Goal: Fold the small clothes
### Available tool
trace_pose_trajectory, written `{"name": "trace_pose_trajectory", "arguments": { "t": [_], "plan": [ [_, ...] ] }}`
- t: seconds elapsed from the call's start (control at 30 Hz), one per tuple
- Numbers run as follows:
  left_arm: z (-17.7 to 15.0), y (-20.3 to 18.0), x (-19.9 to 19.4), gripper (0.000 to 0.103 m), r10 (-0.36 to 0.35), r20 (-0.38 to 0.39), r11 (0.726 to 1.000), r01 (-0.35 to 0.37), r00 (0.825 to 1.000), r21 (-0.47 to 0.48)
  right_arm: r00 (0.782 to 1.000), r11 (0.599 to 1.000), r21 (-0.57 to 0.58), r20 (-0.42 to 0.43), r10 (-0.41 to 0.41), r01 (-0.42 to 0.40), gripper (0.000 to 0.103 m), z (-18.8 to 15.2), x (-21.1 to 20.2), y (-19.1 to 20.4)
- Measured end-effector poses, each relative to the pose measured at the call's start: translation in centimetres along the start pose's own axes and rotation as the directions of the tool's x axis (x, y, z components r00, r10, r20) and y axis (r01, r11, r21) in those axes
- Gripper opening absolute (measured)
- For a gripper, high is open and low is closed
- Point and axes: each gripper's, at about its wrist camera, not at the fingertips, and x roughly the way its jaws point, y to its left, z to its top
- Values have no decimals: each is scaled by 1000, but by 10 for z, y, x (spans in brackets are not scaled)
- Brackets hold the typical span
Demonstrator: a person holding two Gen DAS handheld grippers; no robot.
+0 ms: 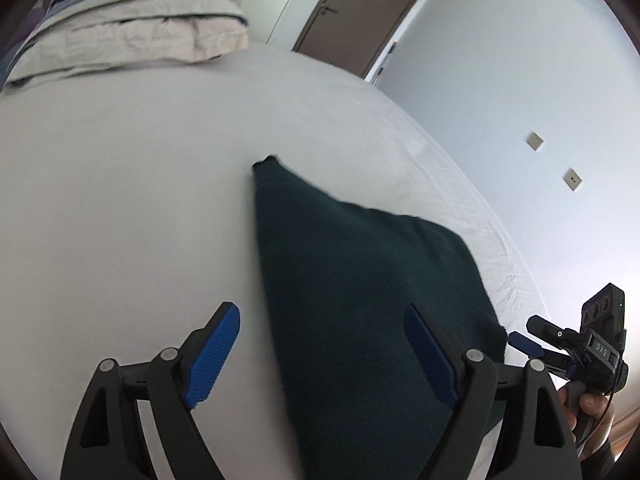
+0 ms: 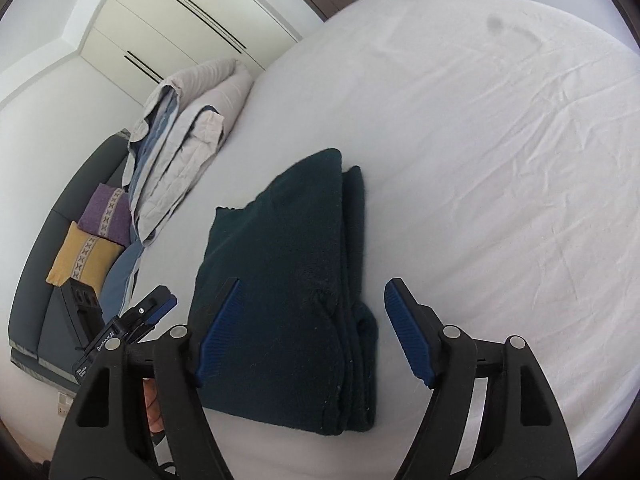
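Already folded into a thick stack, by the look of it: dark green knit garment lying on the white bedsheet, layered edges showing along its right side in the right wrist view. Judged late in the task, with perhaps only a final tidy or release left.

Left gripper spread wide, nothing between the blue pads, hanging above the near-left edge of the garment. Right gripper likewise spread, pinching nothing, straddling the near end of the stack without touching it as far as can be told.

For a clean finish: keep both claws apart while lifting away, so no pad snags the knit and drags a layer loose. If another fold is wanted, better to pinch all layers at the near corners together, not just the top one, and to carry them over evenly to avoid skewing the stack.

Only in the right wrist view: stacked layers along the right edge, folded grey-and-blue bedding far left, purple and yellow cushions, wardrobe doors. Only in the left wrist view: brown door, wall sockets, and the garment's far corner raised to a point.
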Motion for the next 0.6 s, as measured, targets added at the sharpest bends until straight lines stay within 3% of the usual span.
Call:
{"name": "trace_pose_trajectory", "arguments": {
  "t": [0.07,0.13,0.2,0.33,0.4,0.47,0.6],
  "plan": [
    [-2,17,12,86,-17,-76,997,12,997,-70,998,999,29,-56,-17,19,72,6,17,-8],
    [-6,28,25,86,-78,-147,989,58,986,-135,995,999,50,-103,7,-1,71,10,35,-11],
    [-4,27,25,86,-105,-146,986,83,984,-148,991,998,54,-127,36,-29,69,13,48,-10],
    [-1,11,39,85,-152,-222,983,124,963,-136,983,998,50,-179,48,-39,60,20,72,-7],
    [-2,-2,47,69,-146,-259,988,127,955,-88,979,997,69,-198,52,-39,46,26,81,-11],
    [-3,-7,51,60,-130,-269,991,114,954,-76,975,997,74,-220,45,-29,33,29,86,-14],
    [-2,-14,46,43,-95,-264,995,90,960,-33,970,986,-123,-201,-135,112,26,21,86,20]
  ]
}}
